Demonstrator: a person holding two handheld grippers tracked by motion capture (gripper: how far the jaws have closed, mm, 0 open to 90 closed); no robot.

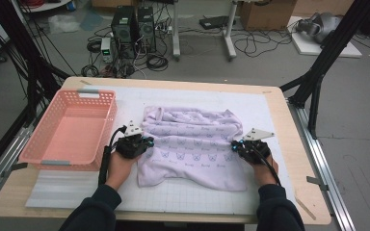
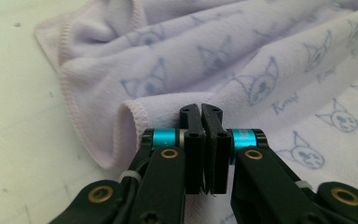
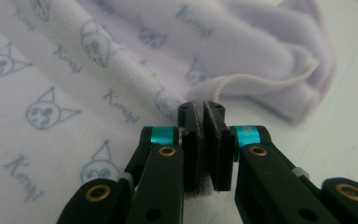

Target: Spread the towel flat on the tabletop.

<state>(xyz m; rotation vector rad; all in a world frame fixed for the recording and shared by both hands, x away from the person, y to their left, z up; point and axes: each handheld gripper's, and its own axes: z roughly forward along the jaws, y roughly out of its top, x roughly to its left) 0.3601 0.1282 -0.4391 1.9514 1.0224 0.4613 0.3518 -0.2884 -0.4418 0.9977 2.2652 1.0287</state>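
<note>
A lilac towel (image 1: pixel 192 139) printed with small cat faces lies rumpled on the white grid mat (image 1: pixel 183 197). My left gripper (image 1: pixel 147 143) is at the towel's left edge, its jaws pressed together on the hemmed fold. In the left gripper view the left gripper (image 2: pixel 200 108) pinches the towel (image 2: pixel 261 60) right at the hem. My right gripper (image 1: pixel 234 144) is at the towel's right edge. In the right gripper view the right gripper (image 3: pixel 200 106) is shut on the towel (image 3: pixel 98 70), with a strip of lilac cloth showing between the jaws.
A pink plastic basket (image 1: pixel 107 125) stands on the table's left side, close to my left hand. The wooden table edge (image 1: pixel 313 192) runs just right of my right hand. Computers and cables lie on the floor beyond the table.
</note>
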